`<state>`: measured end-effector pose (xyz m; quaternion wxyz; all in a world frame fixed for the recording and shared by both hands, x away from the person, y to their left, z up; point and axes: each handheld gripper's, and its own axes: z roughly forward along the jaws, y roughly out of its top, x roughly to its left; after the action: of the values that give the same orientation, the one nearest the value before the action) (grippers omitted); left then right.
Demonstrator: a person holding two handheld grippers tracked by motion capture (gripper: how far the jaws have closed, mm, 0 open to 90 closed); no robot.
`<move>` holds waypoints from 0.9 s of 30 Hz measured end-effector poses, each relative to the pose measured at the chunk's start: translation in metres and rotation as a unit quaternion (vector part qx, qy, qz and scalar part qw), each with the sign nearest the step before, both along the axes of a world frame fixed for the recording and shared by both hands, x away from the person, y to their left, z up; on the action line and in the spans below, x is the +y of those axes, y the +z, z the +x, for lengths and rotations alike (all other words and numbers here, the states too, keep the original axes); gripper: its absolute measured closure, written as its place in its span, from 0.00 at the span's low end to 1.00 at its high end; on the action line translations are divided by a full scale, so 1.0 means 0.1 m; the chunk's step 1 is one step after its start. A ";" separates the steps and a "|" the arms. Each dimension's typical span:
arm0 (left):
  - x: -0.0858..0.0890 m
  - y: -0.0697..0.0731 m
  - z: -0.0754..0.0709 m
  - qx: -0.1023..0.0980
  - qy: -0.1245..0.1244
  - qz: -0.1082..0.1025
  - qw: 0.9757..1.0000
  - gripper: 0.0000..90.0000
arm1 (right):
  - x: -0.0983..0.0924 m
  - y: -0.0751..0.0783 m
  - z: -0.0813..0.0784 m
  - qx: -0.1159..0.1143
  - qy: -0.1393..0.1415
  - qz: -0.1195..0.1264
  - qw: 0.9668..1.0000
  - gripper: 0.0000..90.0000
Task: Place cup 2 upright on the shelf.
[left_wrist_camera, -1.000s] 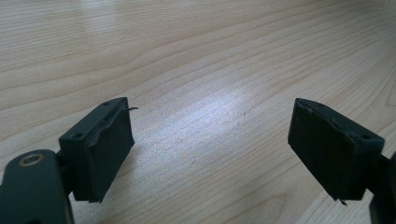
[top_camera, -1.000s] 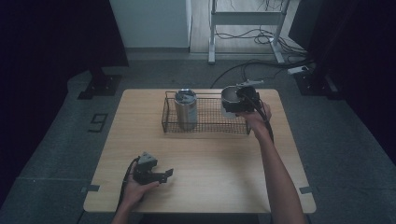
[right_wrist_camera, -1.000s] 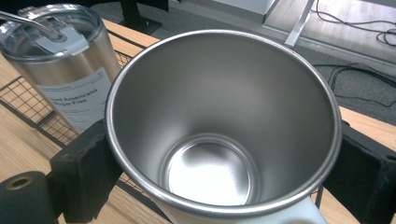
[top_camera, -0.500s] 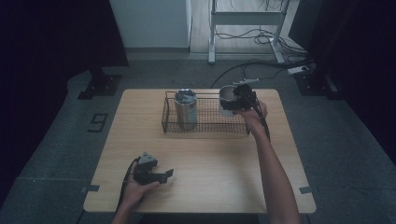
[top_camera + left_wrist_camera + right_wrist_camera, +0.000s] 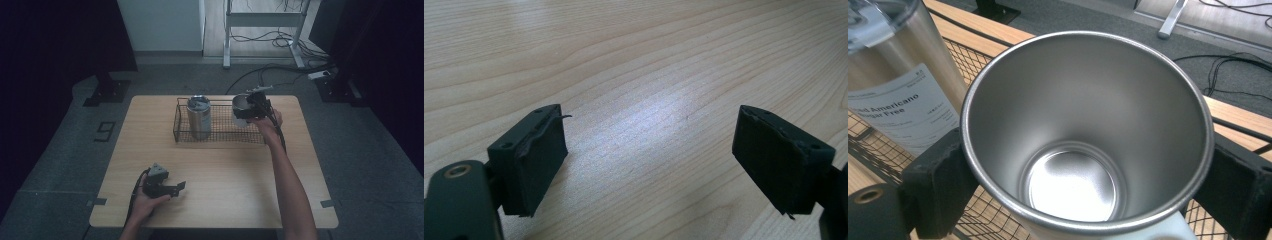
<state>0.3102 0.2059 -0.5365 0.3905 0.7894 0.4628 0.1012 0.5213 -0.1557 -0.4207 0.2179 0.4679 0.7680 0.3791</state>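
An empty steel cup sits between the two black jaws of my right gripper, which is shut on its sides. From above, that cup hangs over the right end of a black wire basket, with the right gripper behind it. A lidded steel tumbler with a white label stands upright in the basket's left part. My left gripper rests near the table's front left; its jaws stand wide open over bare wood.
The wooden table has free room across its front and middle. Beyond its far edge, cables and a metal stand's legs lie on the grey floor. A dark stand base sits at the back left.
The right gripper has carried the cup a little to the left and lower, over the basket's right end. The left gripper has stayed where it was.
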 end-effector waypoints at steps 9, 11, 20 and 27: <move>-0.01 0.00 0.00 0.000 -0.001 -0.001 1.000 0.16 | 0.02 -0.17 0.09 0.017 0.001 -0.004 1.000 0.08; -0.01 0.00 0.00 0.001 -0.001 -0.001 1.000 0.16 | 0.03 -0.20 0.11 0.021 0.002 -0.005 1.000 0.08; 0.00 0.00 0.00 0.000 0.000 0.000 1.000 0.16 | 0.10 -0.35 0.16 0.038 0.002 -0.024 0.999 0.08; -0.01 0.00 -0.01 0.001 -0.001 0.002 1.000 0.16 | 0.12 -0.42 0.19 0.051 -0.008 -0.030 0.998 0.08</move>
<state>0.3097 0.2050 -0.5368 0.3887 0.7907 0.4620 0.1010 0.5405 -0.1442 -0.4627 0.1959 0.4862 0.7853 0.3297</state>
